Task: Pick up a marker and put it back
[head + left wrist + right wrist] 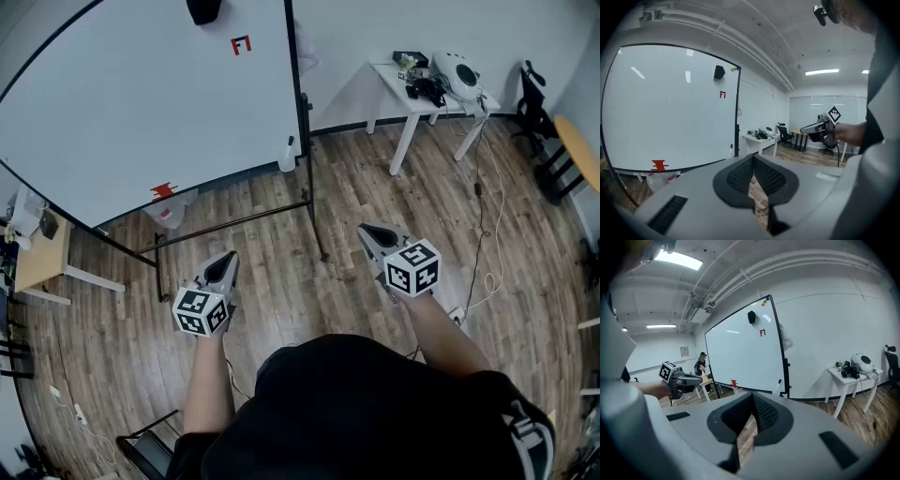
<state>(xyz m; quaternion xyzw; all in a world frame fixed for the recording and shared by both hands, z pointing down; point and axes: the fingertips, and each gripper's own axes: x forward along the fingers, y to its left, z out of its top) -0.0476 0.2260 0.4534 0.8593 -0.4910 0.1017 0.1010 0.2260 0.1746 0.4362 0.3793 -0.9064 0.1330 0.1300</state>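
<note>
Both tools are empty. The left gripper (229, 257) has its black ribbed pads pressed together at the tip, with only a narrow wedge of floor showing behind them. The right gripper (368, 229) is closed the same way, pad on pad, and holds nothing. Each has a smooth grey shell and a checker-marked cube at the back.

The marker (289, 153) is a slim white stick with a dark tip. It stands at the lower right corner of the whiteboard (141, 103), close against the black frame post and well apart from both grippers. I also see it in the right gripper view (779, 382).

The board is glossy white with a thin black rim. A small red drawing sits near its top, next to a black block (203, 9), and a red piece (164, 191) lies at the lower edge.

The floor (375, 187) is brown wood plank. The board's black tube stand (234, 222) runs across it between me and the board. To the right, a white table (412, 103) carries a rounded white shell and dark clutter, and a pale cable (492, 234) trails over the planks.
</note>
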